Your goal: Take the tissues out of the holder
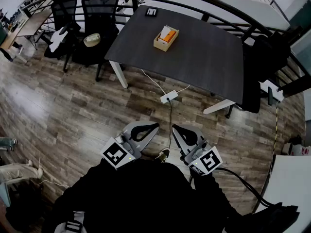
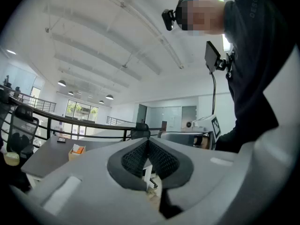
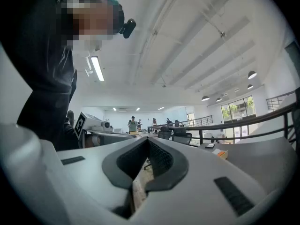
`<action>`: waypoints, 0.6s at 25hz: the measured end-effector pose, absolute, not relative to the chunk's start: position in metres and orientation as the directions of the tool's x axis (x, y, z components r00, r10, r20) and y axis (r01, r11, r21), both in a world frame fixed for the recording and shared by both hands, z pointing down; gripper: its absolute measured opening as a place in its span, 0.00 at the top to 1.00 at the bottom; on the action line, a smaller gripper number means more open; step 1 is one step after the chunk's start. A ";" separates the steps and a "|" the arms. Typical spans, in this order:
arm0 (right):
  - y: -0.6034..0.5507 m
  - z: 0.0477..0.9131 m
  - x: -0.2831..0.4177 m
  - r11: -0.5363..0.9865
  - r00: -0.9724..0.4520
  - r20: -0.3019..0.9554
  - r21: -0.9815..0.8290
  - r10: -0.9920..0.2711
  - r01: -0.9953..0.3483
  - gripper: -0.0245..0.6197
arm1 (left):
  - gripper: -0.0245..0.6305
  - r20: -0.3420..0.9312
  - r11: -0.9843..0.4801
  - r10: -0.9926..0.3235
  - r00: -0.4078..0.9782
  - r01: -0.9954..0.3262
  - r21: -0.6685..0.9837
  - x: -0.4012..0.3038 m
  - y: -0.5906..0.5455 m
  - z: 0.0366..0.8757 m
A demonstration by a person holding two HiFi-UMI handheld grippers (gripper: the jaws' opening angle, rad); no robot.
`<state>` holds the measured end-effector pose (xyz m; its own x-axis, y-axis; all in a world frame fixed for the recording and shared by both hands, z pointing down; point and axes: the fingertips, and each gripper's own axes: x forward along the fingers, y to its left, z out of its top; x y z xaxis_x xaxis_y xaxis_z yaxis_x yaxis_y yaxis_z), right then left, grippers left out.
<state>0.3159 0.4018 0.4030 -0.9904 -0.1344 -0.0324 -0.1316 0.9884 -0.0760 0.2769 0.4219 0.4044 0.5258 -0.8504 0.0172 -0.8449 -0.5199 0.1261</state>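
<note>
While the left gripper (image 1: 155,126) and right gripper (image 1: 174,128) hang by the person's body, the task looks unstarted. In the head view, the small open wooden holder (image 1: 165,38) with white tissues (image 1: 164,31) sits toward the dark grey tabletop's (image 1: 204,57) far edge, so a long reach comes next.

Left gripper view: jaws pressed together, empty.

Right gripper view: likewise closed on nothing. The tissues are too small to make out.

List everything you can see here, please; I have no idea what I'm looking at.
table: one, dark grey, upper middle of the head view
holder: one, light wood, on the table
tissues: count unclear, white, in the holder
small device: one, black, table's far edge
chairs: at least three, black, around the table
power strip: one, white, on the floor by the table
left gripper: one, grey, jaws together, empty
right gripper: one, grey, jaws together, empty
</note>
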 end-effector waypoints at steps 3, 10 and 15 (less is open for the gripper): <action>0.403 0.406 0.317 0.988 -0.990 -0.036 -0.080 -0.138 -0.135 0.96 | 0.96 0.026 -0.518 -0.851 0.525 -0.846 0.130 0.277 0.424 0.408; 0.397 0.405 0.322 0.986 -0.988 -0.044 -0.092 -0.147 -0.142 0.96 | 0.95 0.015 -0.516 -0.853 0.522 -0.847 0.125 0.281 0.421 0.405; 0.393 0.406 0.335 0.986 -0.988 -0.043 -0.084 -0.149 -0.145 0.96 | 0.96 0.012 -0.519 -0.851 0.524 -0.846 0.121 0.294 0.418 0.403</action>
<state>0.3347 0.3933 0.4059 -0.9879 -0.1488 -0.0430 -0.1448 0.9859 -0.0843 0.2940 0.4181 0.4033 0.5243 -0.8514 0.0119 -0.8460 -0.5193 0.1211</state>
